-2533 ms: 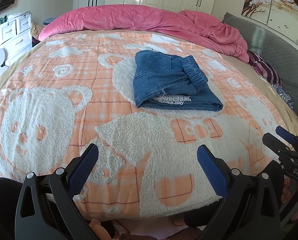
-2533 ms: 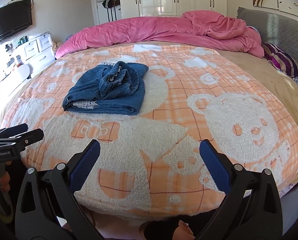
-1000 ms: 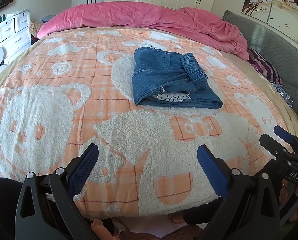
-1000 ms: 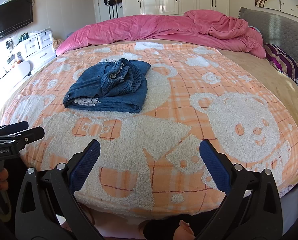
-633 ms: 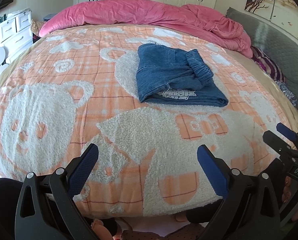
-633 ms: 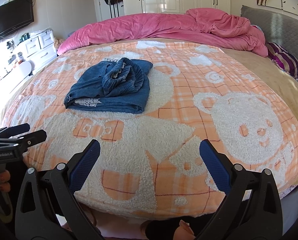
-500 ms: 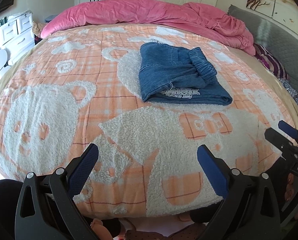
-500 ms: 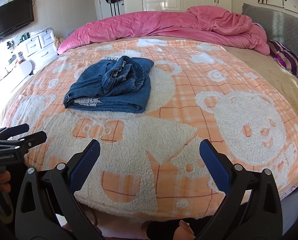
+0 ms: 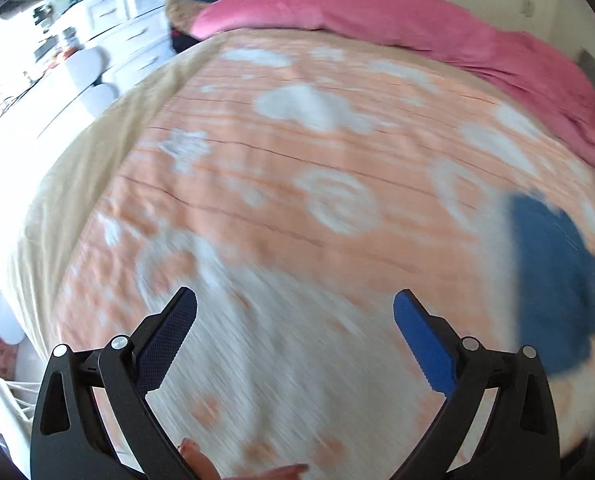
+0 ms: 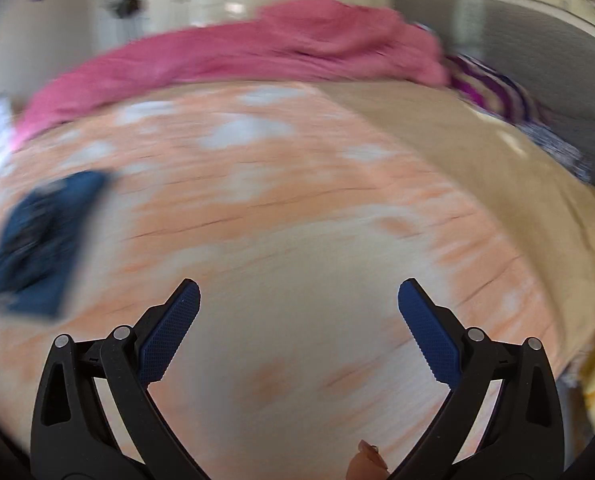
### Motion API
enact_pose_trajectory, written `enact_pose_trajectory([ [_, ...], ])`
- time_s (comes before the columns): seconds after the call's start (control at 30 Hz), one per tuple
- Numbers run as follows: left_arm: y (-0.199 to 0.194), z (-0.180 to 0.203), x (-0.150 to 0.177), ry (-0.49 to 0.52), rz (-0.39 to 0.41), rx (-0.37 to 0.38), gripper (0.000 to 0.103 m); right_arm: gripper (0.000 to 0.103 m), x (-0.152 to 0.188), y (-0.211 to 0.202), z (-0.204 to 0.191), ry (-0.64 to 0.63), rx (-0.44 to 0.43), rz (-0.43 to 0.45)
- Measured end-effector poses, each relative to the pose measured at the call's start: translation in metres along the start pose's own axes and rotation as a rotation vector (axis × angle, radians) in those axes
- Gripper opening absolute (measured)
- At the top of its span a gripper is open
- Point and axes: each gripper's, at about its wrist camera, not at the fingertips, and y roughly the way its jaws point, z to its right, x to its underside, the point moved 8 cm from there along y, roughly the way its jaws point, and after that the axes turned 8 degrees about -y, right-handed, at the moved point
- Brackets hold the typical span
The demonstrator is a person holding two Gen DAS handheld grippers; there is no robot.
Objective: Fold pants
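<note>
Both the left hand-held gripper point(image 9: 293, 312) and right hand-held gripper point(image 10: 297, 304) are spread wide and empty. The pants point(image 9: 553, 280) lie in a compact bundle on the bed point(image 9: 257, 184), apparently folded. Withdraw both clear without disturbing the bundle.

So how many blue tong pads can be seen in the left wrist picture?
2: one pad at lower left, the other at lower right, wide apart above the blanket. The left tongs hold nothing.

Blue pants point(image 9: 553, 280), orange-and-white blanket point(image 9: 297, 184), pink duvet point(image 10: 297, 52)
</note>
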Motion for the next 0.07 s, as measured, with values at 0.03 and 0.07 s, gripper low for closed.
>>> enact_pose_trajectory([
  [0.03, 0.017, -0.014, -0.016, -0.011, 0.006, -0.050, 0.098, 0.094, -0.003, 0.017, 0.016, 0.025, 0.017, -0.044],
  [0.07, 0.033, -0.022, -0.030, -0.010, 0.017, -0.069, 0.098, 0.094, -0.008, 0.038, 0.038, 0.070, 0.044, -0.096],
])
